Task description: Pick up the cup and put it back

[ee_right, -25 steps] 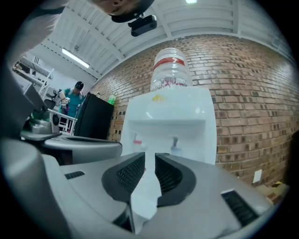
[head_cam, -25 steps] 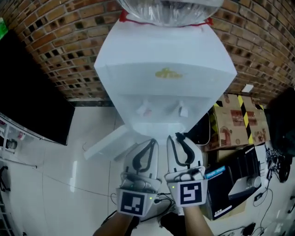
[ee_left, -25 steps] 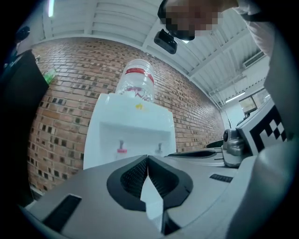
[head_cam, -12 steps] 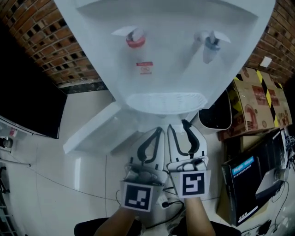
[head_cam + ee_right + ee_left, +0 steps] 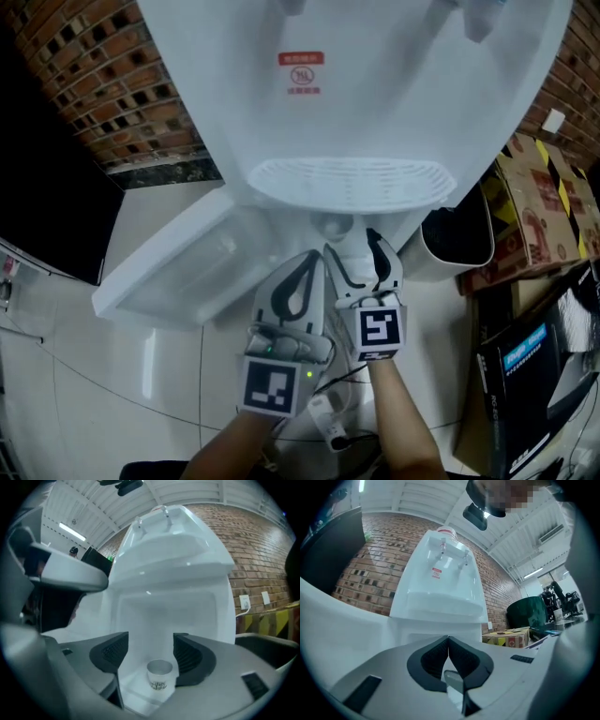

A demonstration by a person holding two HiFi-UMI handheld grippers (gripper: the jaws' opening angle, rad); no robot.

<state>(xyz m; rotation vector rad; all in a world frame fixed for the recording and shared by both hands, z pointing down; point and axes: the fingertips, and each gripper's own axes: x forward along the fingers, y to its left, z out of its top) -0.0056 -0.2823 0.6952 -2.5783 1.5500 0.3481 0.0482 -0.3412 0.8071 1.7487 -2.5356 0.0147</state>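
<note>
Brick wall (image 5: pixel 112 103), one dispenser (image 5: pixel 375 112), one cup (image 5: pixel 159 674)

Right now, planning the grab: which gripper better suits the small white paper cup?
Probably right gripper: its jaws have just been opening, aimed at the white paper cup; the left gripper has shut jaws.

Low compartment (image 5: pixel 168 616) of the water dispenser (image 5: pixel 375 112) has its mouth open to the front. Cup (image 5: pixel 159 673) stands mid-floor, with free room either side up to the white walls. Drip tray (image 5: pixel 347 183) overhangs the mouth at frame centre and caps any approach from above. Open door (image 5: pixel 178 272) blocks the lower left. Bin (image 5: pixel 459 239) and cardboard boxes (image 5: pixel 544 206) crowd the right edge.
</note>
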